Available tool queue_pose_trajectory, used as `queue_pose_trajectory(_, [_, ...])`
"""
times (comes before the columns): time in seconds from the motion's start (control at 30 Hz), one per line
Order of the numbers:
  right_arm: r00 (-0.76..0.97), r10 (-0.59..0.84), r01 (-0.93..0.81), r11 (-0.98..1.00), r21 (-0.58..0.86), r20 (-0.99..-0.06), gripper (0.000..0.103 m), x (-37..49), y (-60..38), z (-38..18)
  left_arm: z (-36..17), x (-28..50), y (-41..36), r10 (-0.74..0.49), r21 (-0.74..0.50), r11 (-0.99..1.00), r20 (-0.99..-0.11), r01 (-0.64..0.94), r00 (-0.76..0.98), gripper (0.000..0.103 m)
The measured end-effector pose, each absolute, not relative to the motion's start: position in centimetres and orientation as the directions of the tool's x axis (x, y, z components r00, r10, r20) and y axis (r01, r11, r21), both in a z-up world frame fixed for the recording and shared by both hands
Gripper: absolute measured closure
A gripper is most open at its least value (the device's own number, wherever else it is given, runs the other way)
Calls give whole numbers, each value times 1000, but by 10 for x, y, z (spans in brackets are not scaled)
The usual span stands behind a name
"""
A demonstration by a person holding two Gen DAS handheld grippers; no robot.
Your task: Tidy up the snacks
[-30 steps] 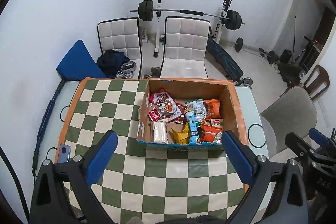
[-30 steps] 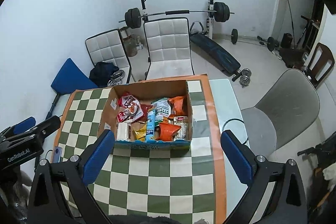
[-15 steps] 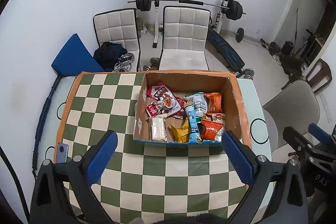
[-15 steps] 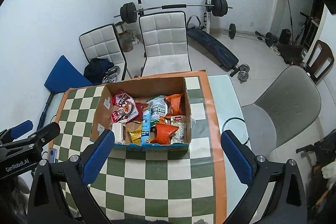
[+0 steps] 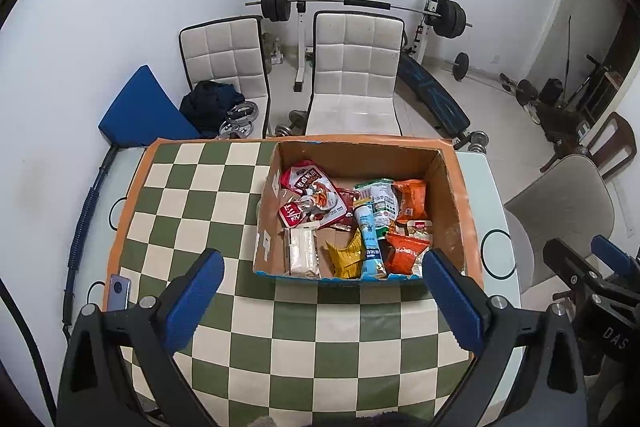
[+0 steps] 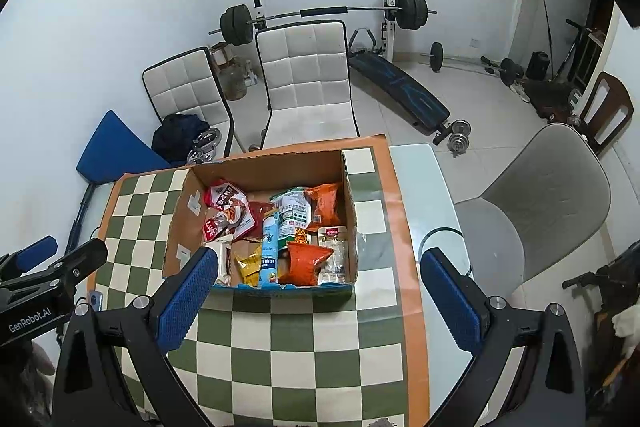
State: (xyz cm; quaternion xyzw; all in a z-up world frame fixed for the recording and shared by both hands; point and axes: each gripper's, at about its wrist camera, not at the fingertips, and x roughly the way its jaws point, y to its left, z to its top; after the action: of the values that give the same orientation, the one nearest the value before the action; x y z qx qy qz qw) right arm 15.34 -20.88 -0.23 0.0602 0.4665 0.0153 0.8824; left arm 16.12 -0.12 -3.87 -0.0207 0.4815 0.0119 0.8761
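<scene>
showing only from the left wrist, a phone (image 5: pixel 119 291) lies clear; both hand-held grippers (image 5: pixel 320 301) (image 6: pixel 318 301) gape.

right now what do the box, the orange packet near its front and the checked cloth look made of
Box: brown corrugated cardboard, matte, going by its raw flap edges. Orange packet: probably thin plastic film, crinkled, with a slight sheen. Checked cloth: flat green and cream squares with an orange border; woven or vinyl, I cannot tell.
</scene>
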Motion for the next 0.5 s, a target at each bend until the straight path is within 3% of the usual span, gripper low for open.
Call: queue_pose_trajectory(0.5, [564, 86, 17, 993, 116, -821, 0, 152, -208, -1, -41, 159, -1, 31, 20, 999, -842, -26, 539, 2])
